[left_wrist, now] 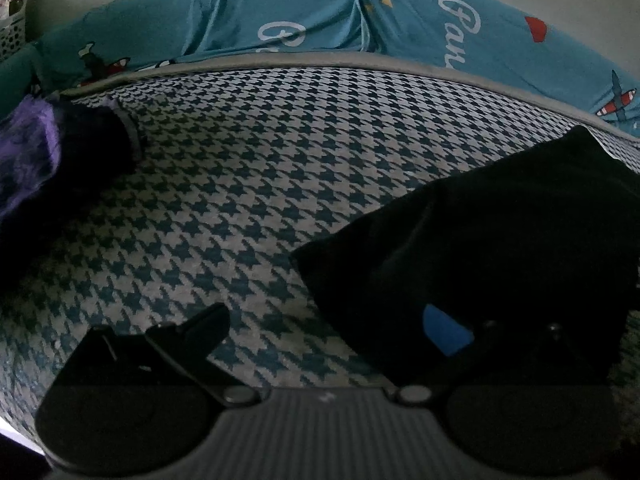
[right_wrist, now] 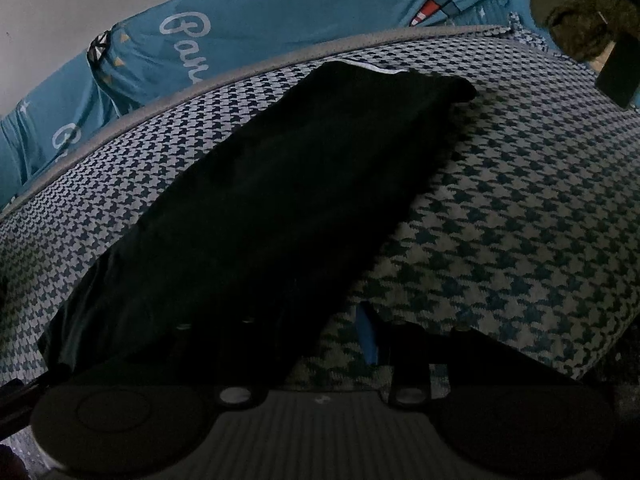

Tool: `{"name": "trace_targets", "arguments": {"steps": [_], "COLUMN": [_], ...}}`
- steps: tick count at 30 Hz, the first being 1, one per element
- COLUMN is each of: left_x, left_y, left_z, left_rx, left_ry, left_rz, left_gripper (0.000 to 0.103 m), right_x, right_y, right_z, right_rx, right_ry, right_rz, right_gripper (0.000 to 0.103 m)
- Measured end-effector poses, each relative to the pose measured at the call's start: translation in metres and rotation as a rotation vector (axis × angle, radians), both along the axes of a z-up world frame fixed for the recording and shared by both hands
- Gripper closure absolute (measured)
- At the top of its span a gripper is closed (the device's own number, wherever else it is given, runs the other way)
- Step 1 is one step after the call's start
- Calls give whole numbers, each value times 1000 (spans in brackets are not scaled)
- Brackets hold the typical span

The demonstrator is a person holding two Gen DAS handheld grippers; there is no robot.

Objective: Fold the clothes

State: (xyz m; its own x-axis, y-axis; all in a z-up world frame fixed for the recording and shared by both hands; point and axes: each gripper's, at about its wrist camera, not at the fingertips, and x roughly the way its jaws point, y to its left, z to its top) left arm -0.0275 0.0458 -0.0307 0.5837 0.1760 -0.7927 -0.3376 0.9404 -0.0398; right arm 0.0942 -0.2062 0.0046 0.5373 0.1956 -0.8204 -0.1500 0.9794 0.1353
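Note:
A black garment (right_wrist: 280, 200) lies folded in a long strip on the houndstooth bed cover (right_wrist: 520, 208), running from lower left to the far edge. My right gripper (right_wrist: 324, 324) sits at its near end. The blue pad of its right finger (right_wrist: 368, 336) is clear of the cloth with bare cover beside it, while the left finger is lost in the dark fabric. In the left wrist view the same black garment (left_wrist: 500, 248) fills the right side. My left gripper (left_wrist: 324, 320) stands wide open, its right blue pad (left_wrist: 444, 330) at the garment's near edge.
A purple and dark fuzzy garment (left_wrist: 44, 152) lies at the left of the cover. Teal printed bedding (left_wrist: 320, 12) runs along the far side by the wall. A white basket (left_wrist: 12, 36) is at far left. An olive fuzzy thing (right_wrist: 580, 12) and a dark flat object (right_wrist: 618, 76) sit at far right.

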Motion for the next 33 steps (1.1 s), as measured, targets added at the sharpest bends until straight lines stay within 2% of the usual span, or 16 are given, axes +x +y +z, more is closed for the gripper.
{"name": "trace_targets", "arguments": {"steps": [3, 7, 33], "left_x": [1, 2, 15], "left_y": [-2, -4, -26], "left_z": [0, 0, -2], "left_rx": [-2, 0, -19], "left_ry": [0, 0, 27], "left_rz": [-3, -4, -37], "left_gripper": [0, 0, 0], "right_x": [0, 1, 1], "right_y": [1, 1, 8], "right_z": [-1, -1, -1], "right_rx": [-2, -8, -35], "right_ry": [15, 34, 99], "right_rz": [-1, 0, 19], "right_gripper": [66, 59, 59]}}
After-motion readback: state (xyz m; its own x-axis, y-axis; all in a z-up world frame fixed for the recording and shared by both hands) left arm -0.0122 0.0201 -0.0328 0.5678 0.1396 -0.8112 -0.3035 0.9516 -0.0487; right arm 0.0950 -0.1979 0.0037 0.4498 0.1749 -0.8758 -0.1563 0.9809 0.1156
